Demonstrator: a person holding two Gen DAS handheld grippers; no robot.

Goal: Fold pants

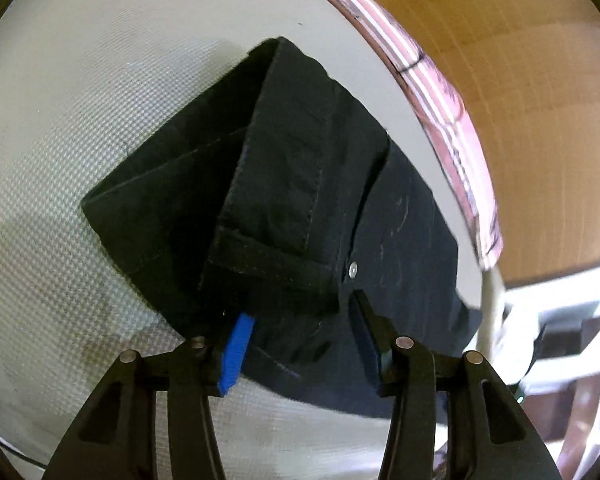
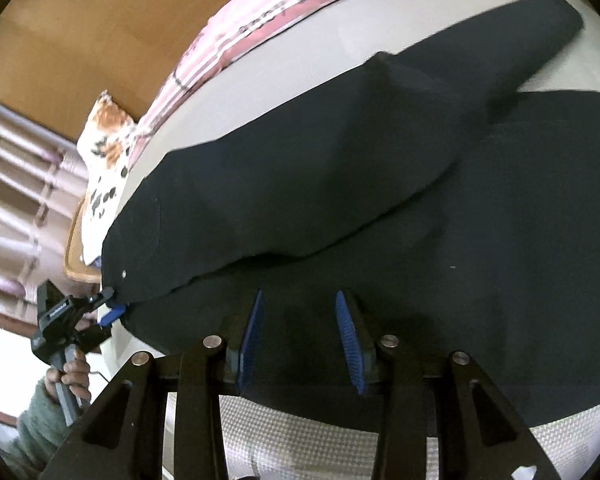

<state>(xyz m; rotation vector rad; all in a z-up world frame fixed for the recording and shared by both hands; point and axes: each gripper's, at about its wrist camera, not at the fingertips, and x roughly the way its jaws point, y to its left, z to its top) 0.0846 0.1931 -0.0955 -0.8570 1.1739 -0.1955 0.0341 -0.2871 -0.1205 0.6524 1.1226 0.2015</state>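
Black pants (image 1: 284, 168) lie partly folded on a white textured sheet (image 1: 68, 128), the waistband with a silver rivet (image 1: 353, 269) nearest the camera. My left gripper (image 1: 302, 308) is open at the waist edge. Its blue pad (image 1: 238, 350) and its darker pad stand apart, with the cloth lying loose between them. In the right wrist view the pants (image 2: 380, 184) fill the middle, one leg laid across the other. My right gripper (image 2: 300, 294) is open over the near edge of the cloth, pads apart. The left gripper (image 2: 110, 304) shows there too, in a hand with a green sleeve.
A pink striped cloth (image 1: 440, 92) runs along the far edge of the bed, with brown wood (image 1: 520, 60) behind it. A flowered pillow (image 2: 108, 136) lies at the bed's corner, beside pale curtains (image 2: 16, 184). White furniture (image 1: 560, 320) stands off the bed's side.
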